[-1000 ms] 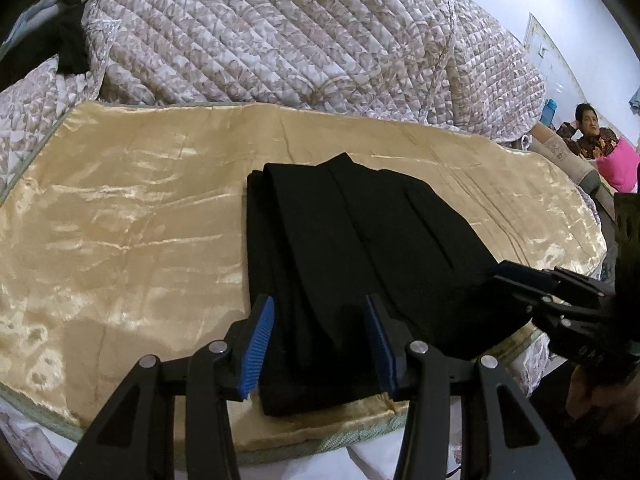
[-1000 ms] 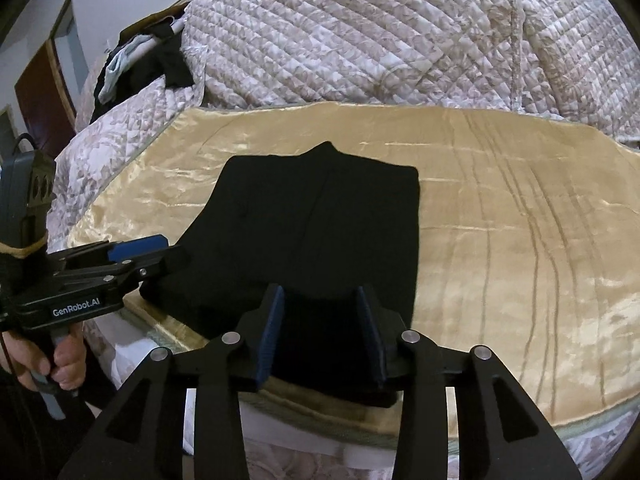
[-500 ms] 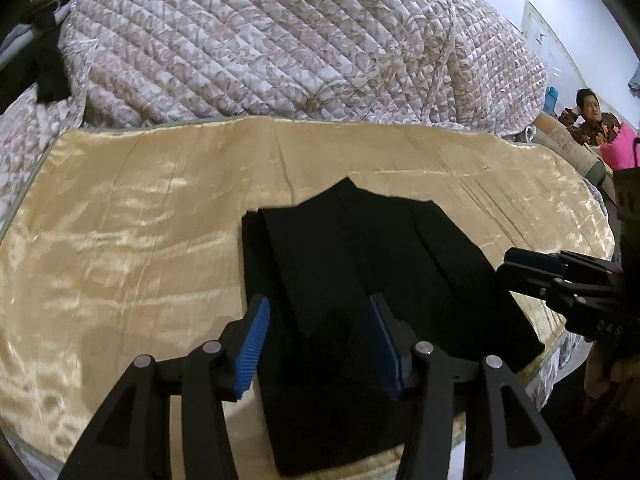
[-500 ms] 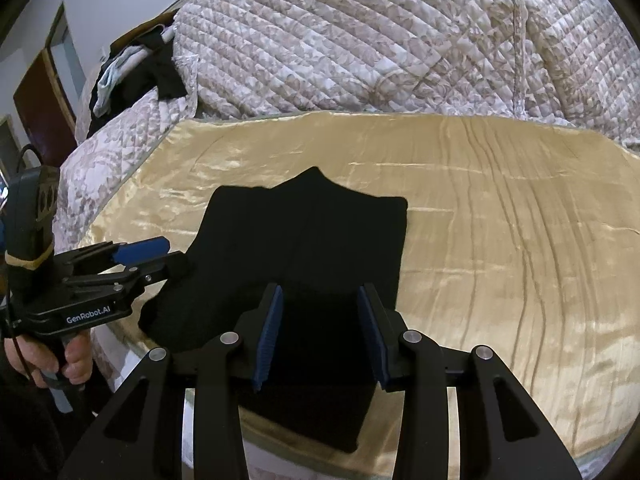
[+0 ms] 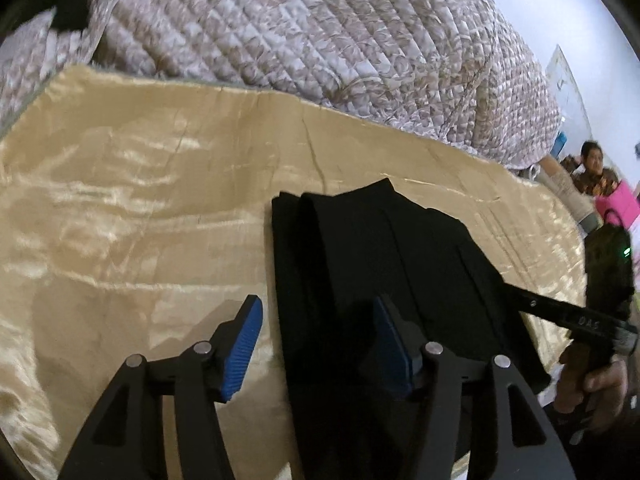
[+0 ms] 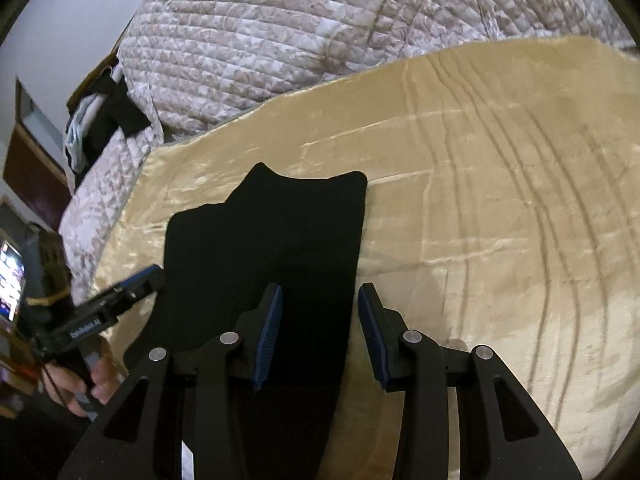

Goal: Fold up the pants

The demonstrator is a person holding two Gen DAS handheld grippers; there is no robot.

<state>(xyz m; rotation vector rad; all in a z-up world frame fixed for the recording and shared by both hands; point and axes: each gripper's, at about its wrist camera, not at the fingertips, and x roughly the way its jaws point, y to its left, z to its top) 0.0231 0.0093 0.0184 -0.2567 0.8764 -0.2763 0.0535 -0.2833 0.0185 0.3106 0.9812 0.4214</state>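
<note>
1. Quilted bedding (image 5: 304, 36) w/ a pale floral pattern is heaped across the far side, 10 to 2 o'clock in both wrist views; a shiny gold satin sheet (image 5: 132, 208) lies spread flat in front of it as the work surface
2. Left wrist view, 9 o'clock: bare creased satin only
3. Left gripper (image 5: 316, 348) sits low at 6 o'clock, blue-padded fingers (image 5: 242, 354) spread apart; jaws have just been opening. Left finger is over bare satin, right finger over black cloth, so the left edge of the pants runs between them; pads not pressing on it
4. Black pants (image 5: 384, 264) lie folded into a long narrow stack on the sheet, running from centre frame toward 5 o'clock, layered edges showing along the left side
5. Left wrist view, 3–4 o'clock: right gripper (image 6: 320, 336) comes in from the side, a hand (image 5: 592, 384) round its handle, tip at the right edge of the pants; contact there – can't tell
6. Right wrist view: the right gripper's fingers are apart, nothing pinched; right edge of the pants lies between them, approx. Left gripper is seen at 8 o'clock, just beside the pants' left edge
7. Dark clothes pile (image 6: 108, 120) at 10 o'clock in right wrist view; a seated person (image 5: 596, 168) at 3 o'clock in the left wrist view, well apart from the bed work
</note>
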